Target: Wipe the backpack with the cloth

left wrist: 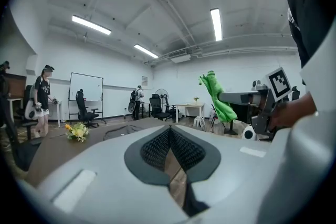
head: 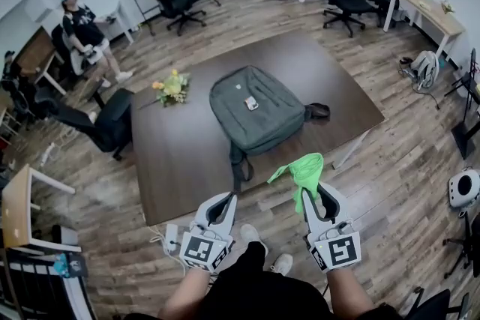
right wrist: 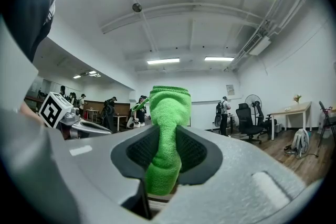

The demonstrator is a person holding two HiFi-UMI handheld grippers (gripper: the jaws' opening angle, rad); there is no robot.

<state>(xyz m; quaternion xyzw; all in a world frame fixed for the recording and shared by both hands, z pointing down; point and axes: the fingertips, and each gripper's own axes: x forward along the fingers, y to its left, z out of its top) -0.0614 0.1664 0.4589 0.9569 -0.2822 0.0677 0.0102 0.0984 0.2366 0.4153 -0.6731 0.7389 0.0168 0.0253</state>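
Note:
A grey-green backpack (head: 253, 110) lies flat on the dark brown table (head: 172, 161), with a small tag on its front. My right gripper (head: 313, 191) is shut on a green cloth (head: 303, 173), held in the air off the table's near edge; the cloth (right wrist: 165, 134) fills the gap between its jaws. My left gripper (head: 222, 200) hangs beside it, also short of the table, its jaws shut with nothing in them (left wrist: 169, 150). From the left gripper view the cloth (left wrist: 217, 98) and the right gripper show at the right.
A bunch of yellow flowers (head: 172, 88) lies on the table left of the backpack, and a small dark object (head: 318, 111) at its right. Office chairs (head: 111, 124) stand around. A person (head: 86, 36) stands at the far left. A power strip (head: 169, 238) lies on the floor.

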